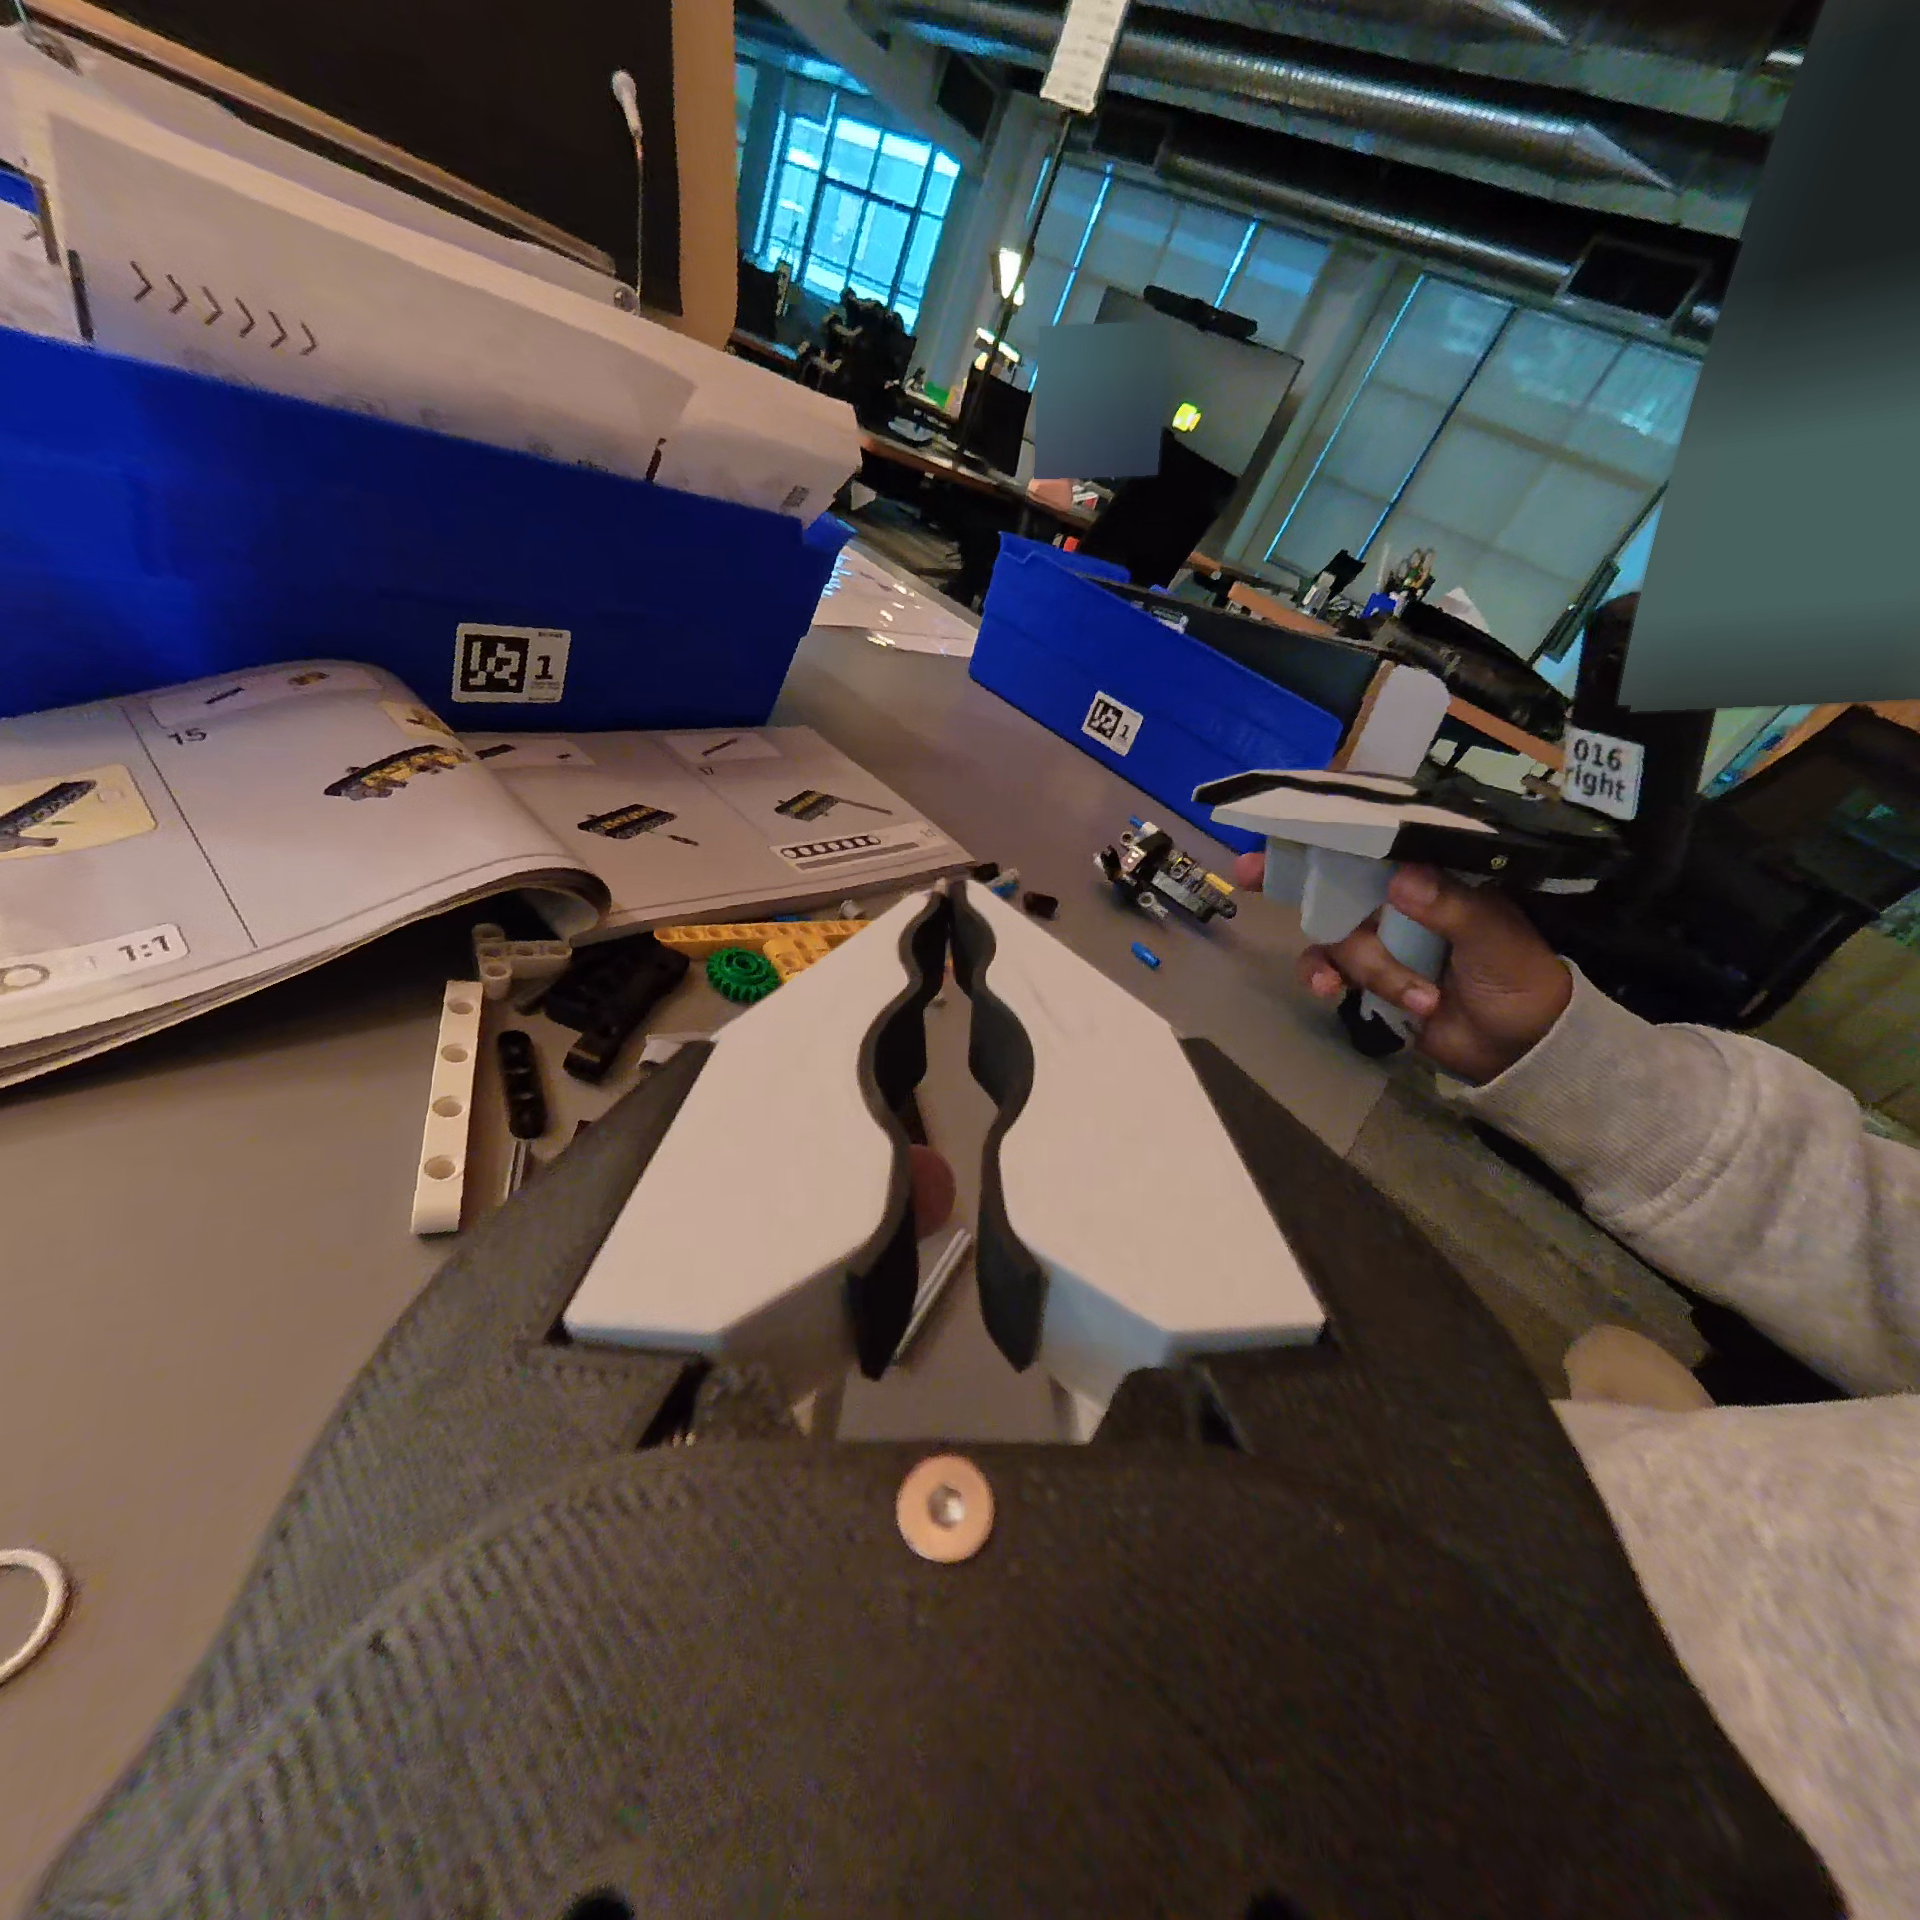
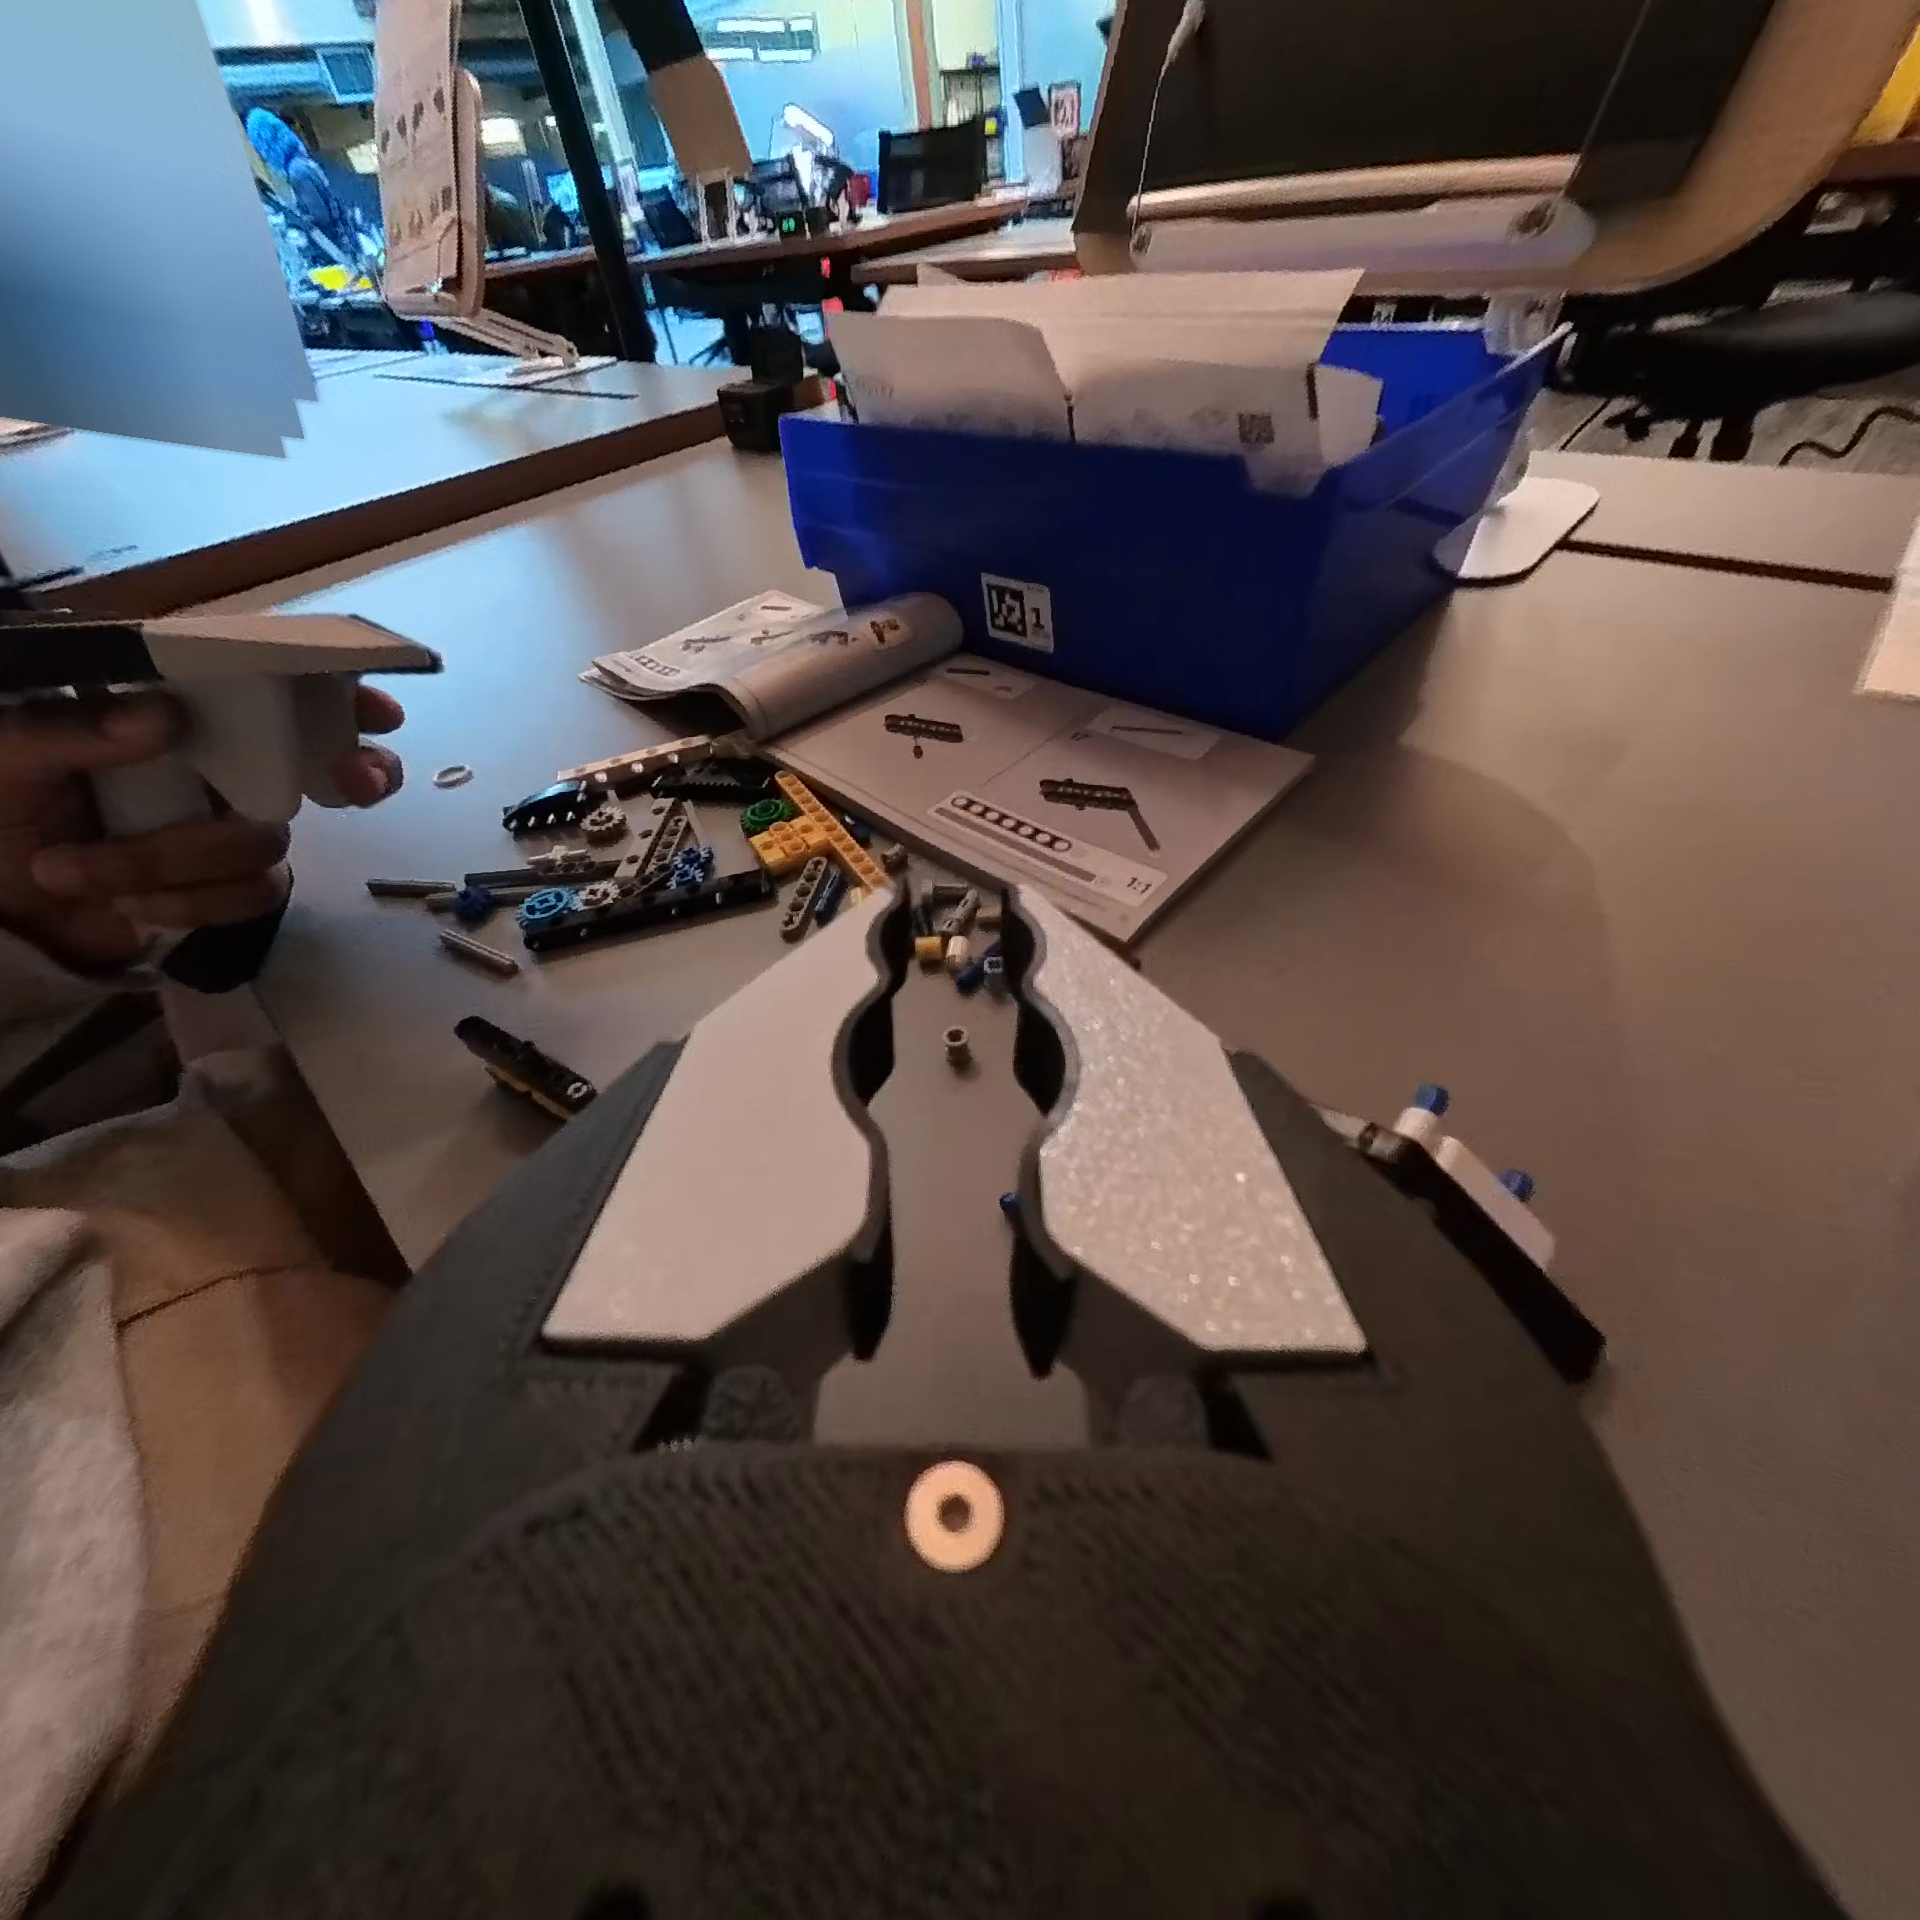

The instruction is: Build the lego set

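Observation:
Loose Lego pieces [image 2: 665,862] lie on the grey table in front of an open instruction booklet [image 2: 1039,800], among them a yellow frame [image 2: 816,831], a green gear [image 2: 766,816] and a black beam [image 2: 644,914]. My right gripper [image 2: 958,906] is open and empty, low over small pins, with a grey bush [image 2: 956,1042] on the table between its fingers. My left gripper [image 1: 948,896] has its tips together with nothing visible held; it hovers above the pile near the yellow frame [image 1: 769,940] and a white beam [image 1: 449,1101]. A small part-built assembly [image 1: 1169,878] sits below the right gripper [image 1: 1210,798].
A blue bin [image 2: 1143,540] holding white boxes stands behind the booklet; a second blue bin [image 1: 1143,686] is farther back. A white piece with blue pins [image 2: 1455,1174] lies right of my right gripper. The table's near edge [image 2: 312,1091] runs at left. A rubber band [image 1: 31,1610] lies nearby. The gap from one gripper's tips to the other's is roughly 20 cm. From the left gripper's tips to the rubber band [image 1: 31,1610] is close to 15 cm.

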Action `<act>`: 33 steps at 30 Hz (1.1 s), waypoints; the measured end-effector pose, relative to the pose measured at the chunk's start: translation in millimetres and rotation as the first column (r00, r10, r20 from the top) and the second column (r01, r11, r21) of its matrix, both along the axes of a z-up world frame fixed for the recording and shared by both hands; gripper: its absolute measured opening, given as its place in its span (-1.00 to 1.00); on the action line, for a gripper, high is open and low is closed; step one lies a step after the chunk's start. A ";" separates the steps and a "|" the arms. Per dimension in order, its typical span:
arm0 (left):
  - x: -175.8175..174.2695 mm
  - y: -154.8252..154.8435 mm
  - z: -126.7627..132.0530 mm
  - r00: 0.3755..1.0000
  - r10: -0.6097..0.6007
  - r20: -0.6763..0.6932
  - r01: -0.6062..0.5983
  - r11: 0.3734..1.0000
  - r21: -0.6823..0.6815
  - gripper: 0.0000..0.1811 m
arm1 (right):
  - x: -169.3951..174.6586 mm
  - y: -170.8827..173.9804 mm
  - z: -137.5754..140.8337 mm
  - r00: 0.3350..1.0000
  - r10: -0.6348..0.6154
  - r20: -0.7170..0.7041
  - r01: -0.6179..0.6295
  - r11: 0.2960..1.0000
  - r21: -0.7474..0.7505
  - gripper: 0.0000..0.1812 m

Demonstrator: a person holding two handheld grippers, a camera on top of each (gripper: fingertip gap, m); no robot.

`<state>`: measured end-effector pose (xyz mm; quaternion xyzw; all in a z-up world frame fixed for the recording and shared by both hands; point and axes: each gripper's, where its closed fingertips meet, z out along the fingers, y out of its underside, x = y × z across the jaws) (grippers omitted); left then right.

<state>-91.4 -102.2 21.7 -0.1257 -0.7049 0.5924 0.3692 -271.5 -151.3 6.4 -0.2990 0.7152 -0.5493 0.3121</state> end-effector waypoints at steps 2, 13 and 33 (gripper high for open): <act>-0.3 -2.4 -3.2 1.000 0.018 0.024 -0.018 1.000 0.016 -1.00 | 1.1 -1.5 -3.6 1.000 0.008 -0.006 -0.008 1.000 0.030 -0.81; -1.1 -7.2 -10.5 0.994 0.061 0.089 -0.066 0.997 0.045 -1.00 | -2.8 -7.0 -5.3 1.000 -0.005 0.027 0.003 0.997 0.083 -0.80; 0.4 -8.6 -12.6 0.996 0.060 0.070 -0.065 0.995 0.072 -0.98 | -13.7 -9.0 2.0 0.984 -0.023 0.177 -0.007 0.986 0.165 -0.77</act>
